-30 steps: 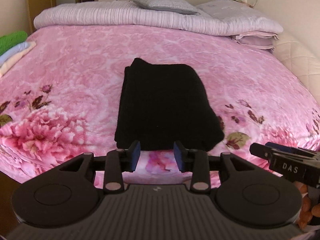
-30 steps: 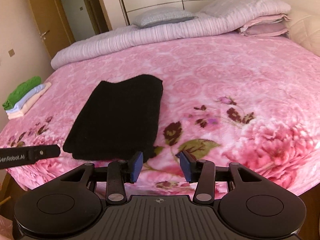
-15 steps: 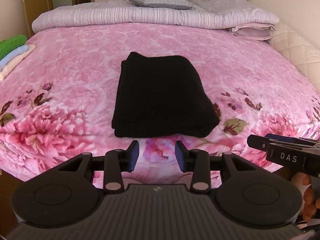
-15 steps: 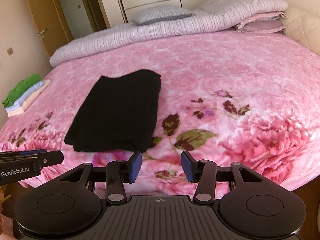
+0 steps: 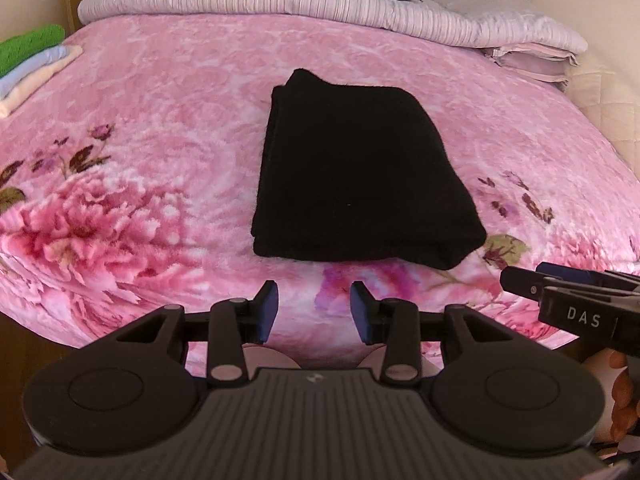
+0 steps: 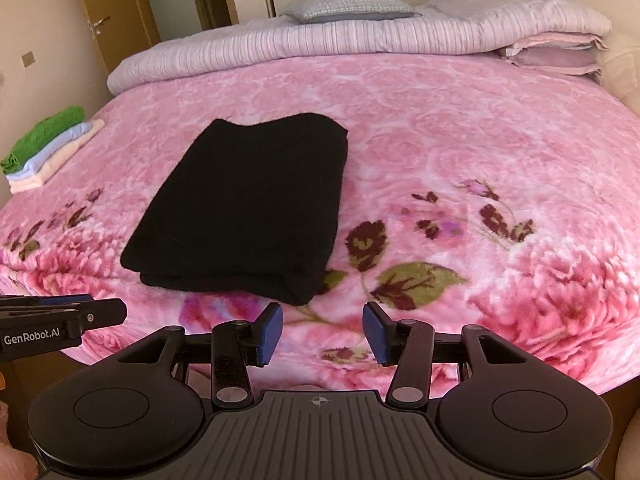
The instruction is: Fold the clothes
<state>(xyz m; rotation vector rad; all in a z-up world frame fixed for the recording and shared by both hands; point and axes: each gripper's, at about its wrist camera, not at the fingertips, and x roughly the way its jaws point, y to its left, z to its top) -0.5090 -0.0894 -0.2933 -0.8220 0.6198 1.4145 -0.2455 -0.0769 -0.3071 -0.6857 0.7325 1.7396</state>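
Since the black garment (image 5: 360, 172) lies folded flat on the pink bedspread (image 5: 160, 120), left gripper (image 5: 314, 310) and right gripper (image 6: 323, 330) are held parted and empty, short of its near edge.

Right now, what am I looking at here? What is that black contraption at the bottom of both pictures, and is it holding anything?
No robot: a person holds a two-finger gripper in each hand, each with a camera looking along its fingers. One picture is from the left gripper, one from the right gripper; each also glimpses the other at its edge. Both stand open, holding nothing. Ahead, on a bed's pink floral blanket, lies a folded black garment. A stack of folded clothes, green on top, sits at the blanket's left edge.
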